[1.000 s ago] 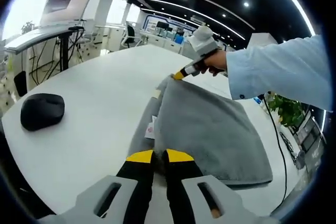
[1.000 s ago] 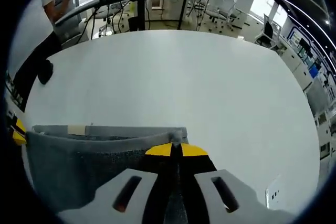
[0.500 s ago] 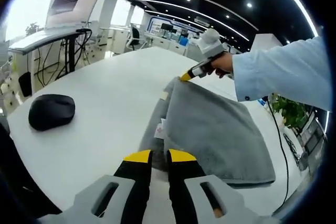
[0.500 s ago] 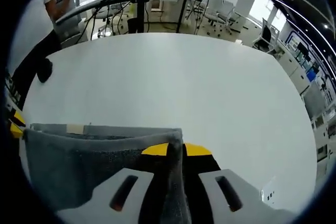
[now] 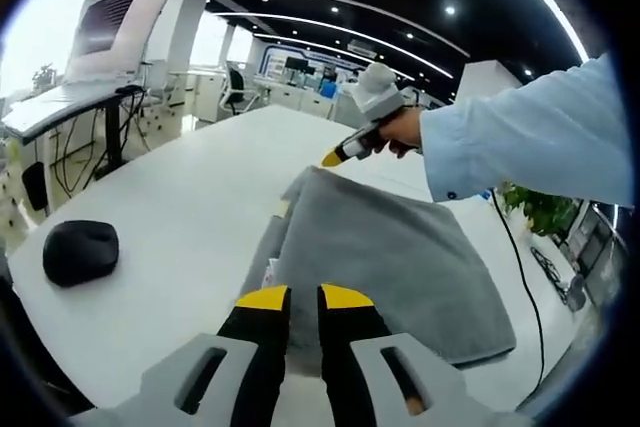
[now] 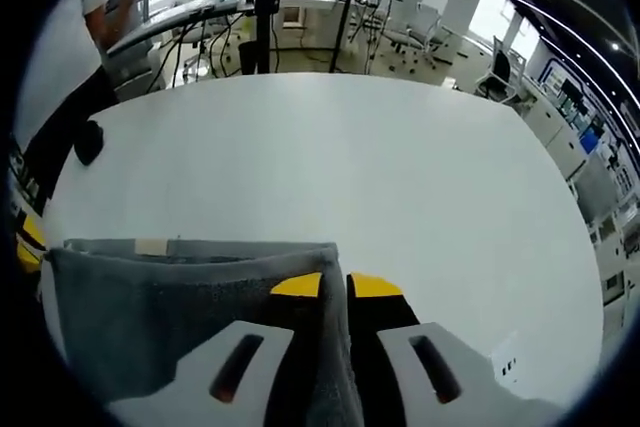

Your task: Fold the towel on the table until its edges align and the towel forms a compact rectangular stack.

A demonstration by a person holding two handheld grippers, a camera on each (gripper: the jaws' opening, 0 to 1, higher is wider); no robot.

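Left gripper view: left gripper (image 5: pixel 304 299) is pinching the near corner of the gray towel (image 5: pixel 385 267), fingers (image 5: pixel 264 299) closed on the cloth. Towel is lying folded on the white tabletop (image 5: pixel 190 217), upper layer lifted at its far corner, lower layer with a small tag peeking out on the side toward the black mouse (image 5: pixel 80 251). Mouse is sitting on the tabletop well apart from the towel. Right gripper (image 5: pixel 333 158) is holding the towel's far corner, a hand (image 5: pixel 400 130) and light blue sleeve (image 5: pixel 530 132) behind it.

Right gripper view: right gripper (image 6: pixel 335 287) fingers are clamping a towel (image 6: pixel 180 317) corner, cloth hanging down between them. Towel edge is stretching away from this gripper to the left gripper's yellow tip (image 6: pixel 28 247). A person (image 6: pixel 75 67) is standing at the tabletop's (image 6: pixel 330 167) far edge.
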